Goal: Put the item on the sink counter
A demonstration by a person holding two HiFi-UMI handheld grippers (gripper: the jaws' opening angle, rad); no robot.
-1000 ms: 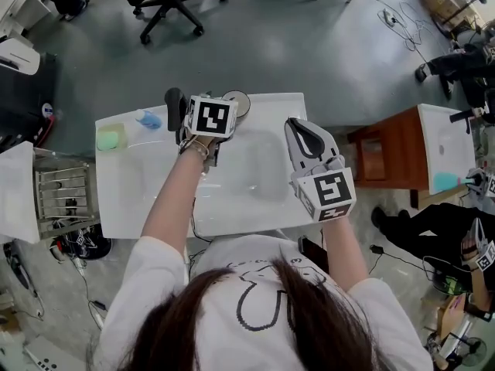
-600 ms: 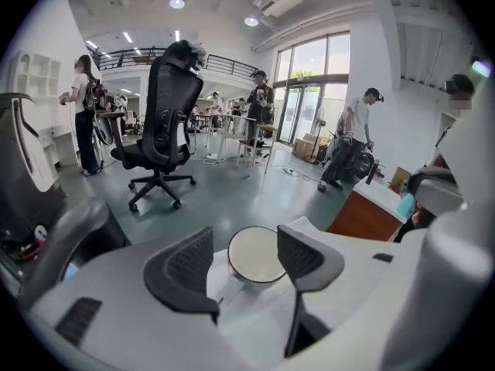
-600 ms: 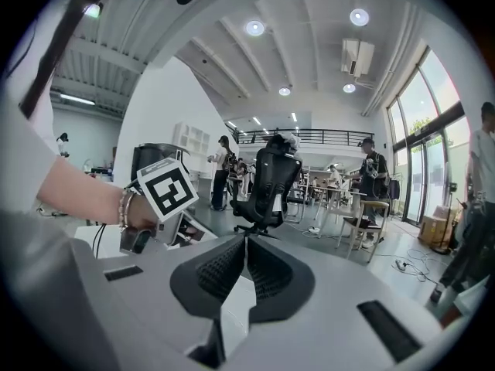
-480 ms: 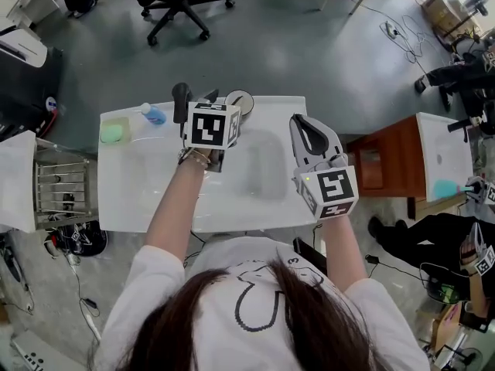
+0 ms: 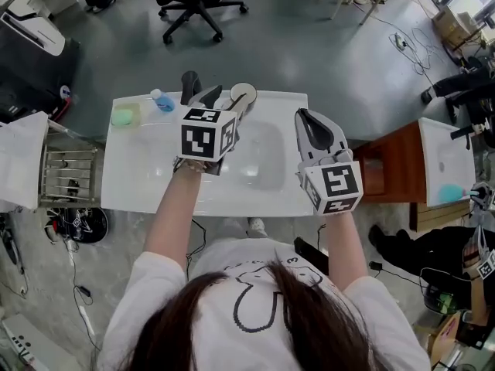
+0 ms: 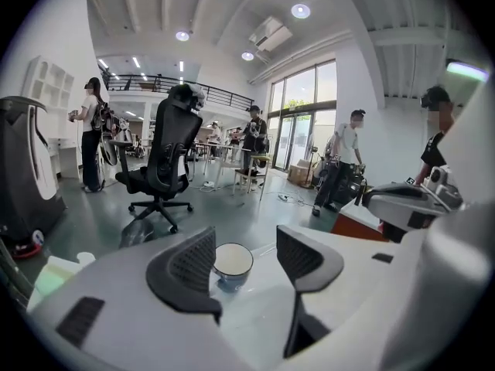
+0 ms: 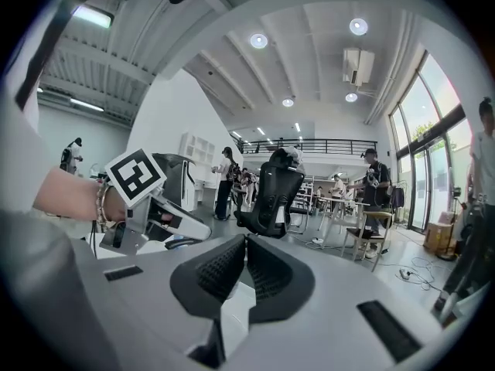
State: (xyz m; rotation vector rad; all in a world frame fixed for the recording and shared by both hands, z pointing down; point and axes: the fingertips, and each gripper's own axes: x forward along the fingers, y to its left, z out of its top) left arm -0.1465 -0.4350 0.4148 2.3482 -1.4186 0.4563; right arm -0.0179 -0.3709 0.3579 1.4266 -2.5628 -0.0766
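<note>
Left gripper point(image 6: 245, 236) stands wide open and empty before the cup point(image 6: 232, 263) on the table point(image 5: 147, 176). Right gripper point(image 7: 244, 244) is closed on nothing. Placing seems done; next, I think, it must draw straight back.

Head camera steeply above the sink counter point(image 5: 135, 168) — gripper cameras low, near-level.

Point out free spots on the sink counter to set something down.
Free: the wide left deck of the counter, bordered by the green sponge and bottle behind and the basin to the right. The front strip is bare but narrow. Crowded: the back edge, with faucet, cup and left gripper; the right gripper hangs over the right rim.
</note>
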